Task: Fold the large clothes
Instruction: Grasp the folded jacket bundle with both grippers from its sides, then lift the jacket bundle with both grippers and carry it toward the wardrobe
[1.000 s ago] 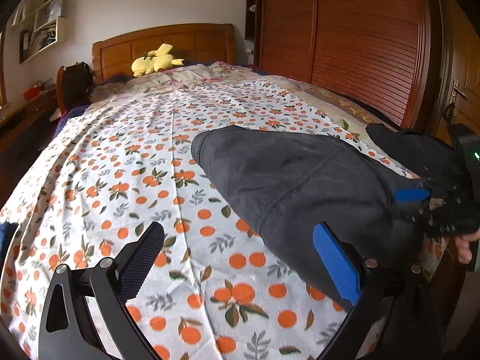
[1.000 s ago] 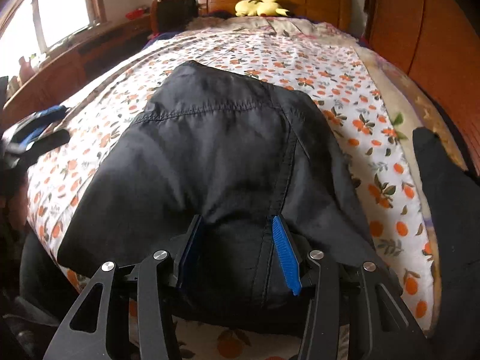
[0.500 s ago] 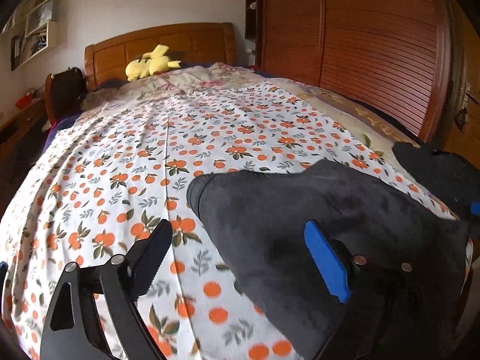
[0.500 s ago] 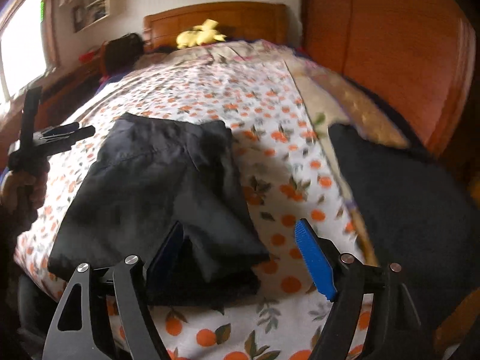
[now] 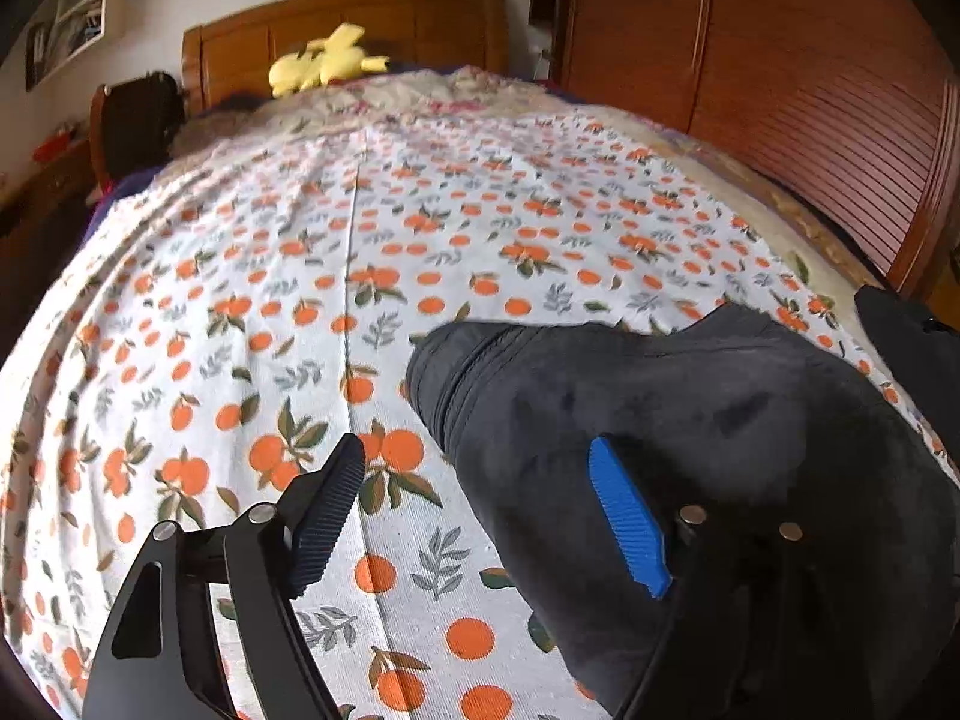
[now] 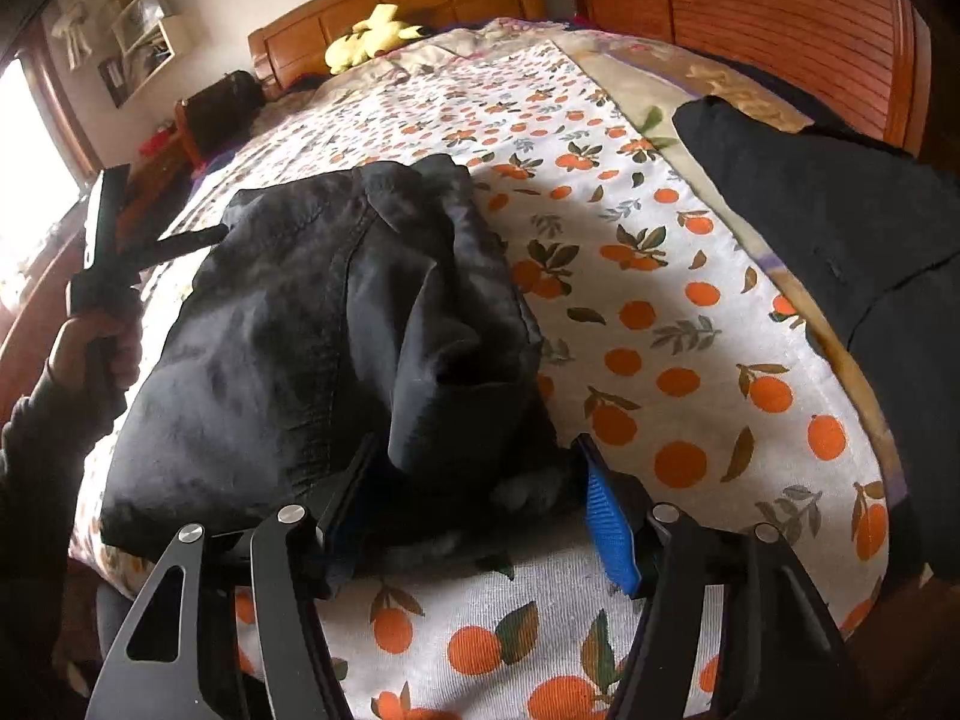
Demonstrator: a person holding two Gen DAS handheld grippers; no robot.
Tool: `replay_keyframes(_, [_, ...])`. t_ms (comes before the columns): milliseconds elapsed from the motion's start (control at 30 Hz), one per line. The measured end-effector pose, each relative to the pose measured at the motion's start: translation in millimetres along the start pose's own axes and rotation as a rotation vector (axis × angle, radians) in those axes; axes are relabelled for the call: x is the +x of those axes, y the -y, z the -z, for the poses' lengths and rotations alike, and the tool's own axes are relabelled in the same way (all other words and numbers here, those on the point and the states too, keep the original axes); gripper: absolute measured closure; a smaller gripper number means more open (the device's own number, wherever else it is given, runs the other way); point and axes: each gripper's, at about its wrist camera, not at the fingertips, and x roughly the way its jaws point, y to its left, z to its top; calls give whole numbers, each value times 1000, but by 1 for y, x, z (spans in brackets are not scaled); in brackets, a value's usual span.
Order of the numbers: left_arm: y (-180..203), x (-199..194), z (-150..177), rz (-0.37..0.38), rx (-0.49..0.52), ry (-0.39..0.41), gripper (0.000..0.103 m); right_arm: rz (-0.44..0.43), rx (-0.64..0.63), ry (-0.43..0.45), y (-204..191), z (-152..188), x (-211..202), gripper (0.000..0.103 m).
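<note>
A folded dark grey garment (image 6: 312, 324) lies on the orange-print bedsheet (image 6: 660, 312) near the foot of the bed. My right gripper (image 6: 477, 504) straddles its thick near corner. The jaws are closing, the cloth fills most of the gap, and the blue pad (image 6: 606, 516) is not clearly pressing. In the left wrist view the same garment (image 5: 690, 420) fills the lower right. My left gripper (image 5: 477, 519) is also closing. Its blue pad (image 5: 627, 522) is over the cloth, its black pad (image 5: 327, 516) over bare sheet, and the garment's left edge lies between them, not gripped.
A second dark garment (image 6: 840, 228) lies along the bed's right edge, in front of a wooden wardrobe (image 5: 780, 90). A yellow plush toy (image 5: 324, 63) sits by the headboard (image 5: 360, 24). A dark bag (image 5: 138, 120) stands at the left. A hand (image 6: 96, 348) holds the left gripper.
My right gripper let go of the garment, rolled, opened wide and now narrows around its near corner. The left gripper moved right up to the garment's left edge, its jaws narrowing.
</note>
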Motion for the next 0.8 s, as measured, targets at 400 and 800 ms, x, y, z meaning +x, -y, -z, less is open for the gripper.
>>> replay_keyframes(400, [-4, 24, 3, 115, -81, -65, 64, -112, 28, 9, 1, -1, 3, 76])
replay_keyframes(800, [36, -50, -28, 68, 12, 69, 98, -165, -73, 235, -11, -26, -47, 93])
